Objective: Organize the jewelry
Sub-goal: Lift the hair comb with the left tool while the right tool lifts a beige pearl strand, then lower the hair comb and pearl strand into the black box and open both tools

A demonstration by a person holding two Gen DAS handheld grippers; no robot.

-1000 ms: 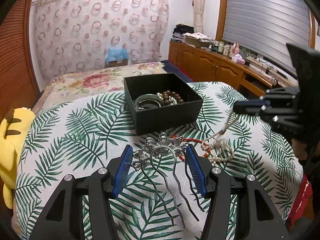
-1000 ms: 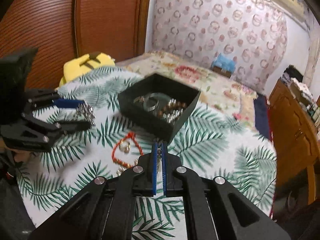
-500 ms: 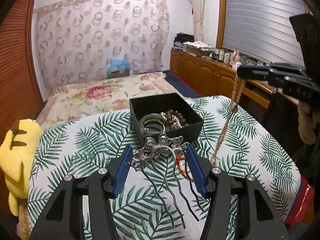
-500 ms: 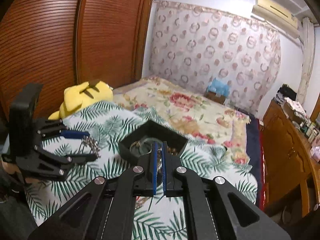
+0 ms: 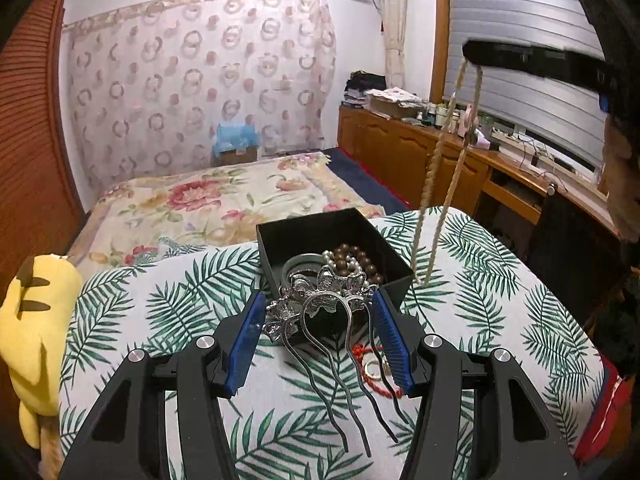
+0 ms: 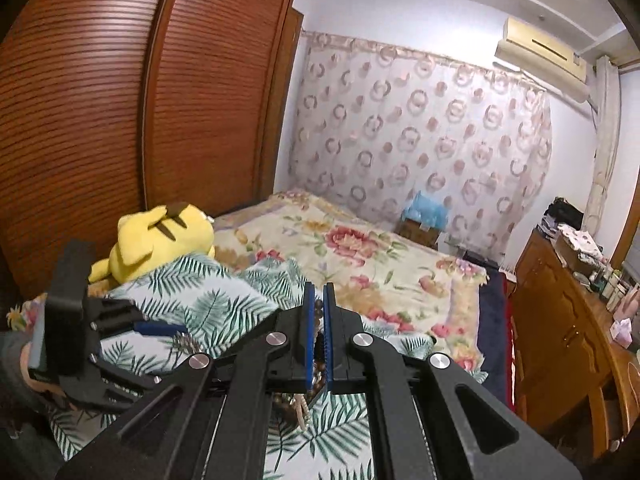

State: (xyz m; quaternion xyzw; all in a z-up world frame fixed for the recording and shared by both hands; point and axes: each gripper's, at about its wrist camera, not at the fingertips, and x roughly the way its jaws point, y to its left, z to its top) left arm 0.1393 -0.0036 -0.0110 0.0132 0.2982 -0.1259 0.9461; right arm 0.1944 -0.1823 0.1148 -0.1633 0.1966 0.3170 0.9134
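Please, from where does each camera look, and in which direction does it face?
Left wrist: sits on the left claw, which holds a silver hairpin, facing the black box.
Right wrist: sits on the right claw, raised, facing the bed and curtain.
Shared: pearl necklace, leaf cloth, yellow plush; each shows the other claw.

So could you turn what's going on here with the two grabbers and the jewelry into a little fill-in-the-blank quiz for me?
1. The left gripper holds a silver ____ with wavy prongs.
2. The pearl necklace hangs from the ____ gripper.
3. The beaded bracelets lie inside a ____ box.
4. A red cord bracelet lies on the ____-patterned cloth.

Missing words: hair comb; right; black; leaf
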